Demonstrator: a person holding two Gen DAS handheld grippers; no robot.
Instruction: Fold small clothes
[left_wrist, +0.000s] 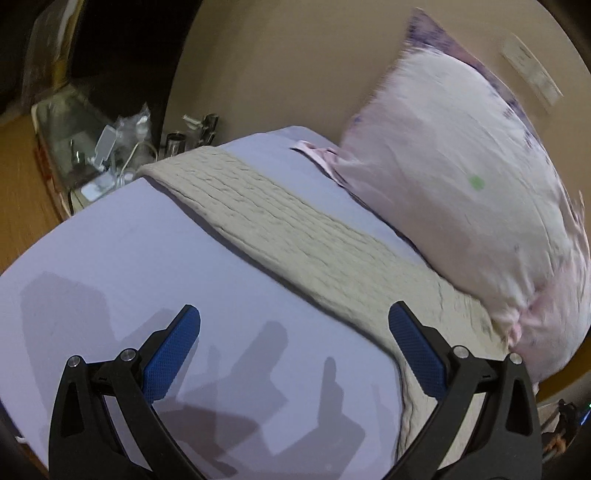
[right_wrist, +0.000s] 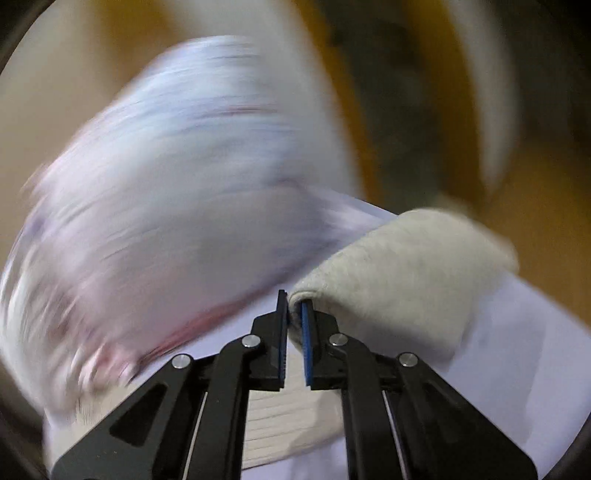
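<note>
A beige ribbed knit garment (left_wrist: 295, 236) lies stretched in a long band across the lavender bed sheet (left_wrist: 110, 258). My left gripper (left_wrist: 293, 325) is open and empty, hovering above the sheet just in front of the garment. In the right wrist view my right gripper (right_wrist: 294, 301) is shut on a fold of the same beige garment (right_wrist: 399, 269), which drapes over to the right of the blue pads (right_wrist: 306, 343). This view is heavily blurred.
A large pink and white pillow (left_wrist: 461, 177) leans against the beige wall behind the garment; it also shows blurred in the right wrist view (right_wrist: 166, 206). A cluttered side table with cables and a glass tray (left_wrist: 92, 147) stands left of the bed.
</note>
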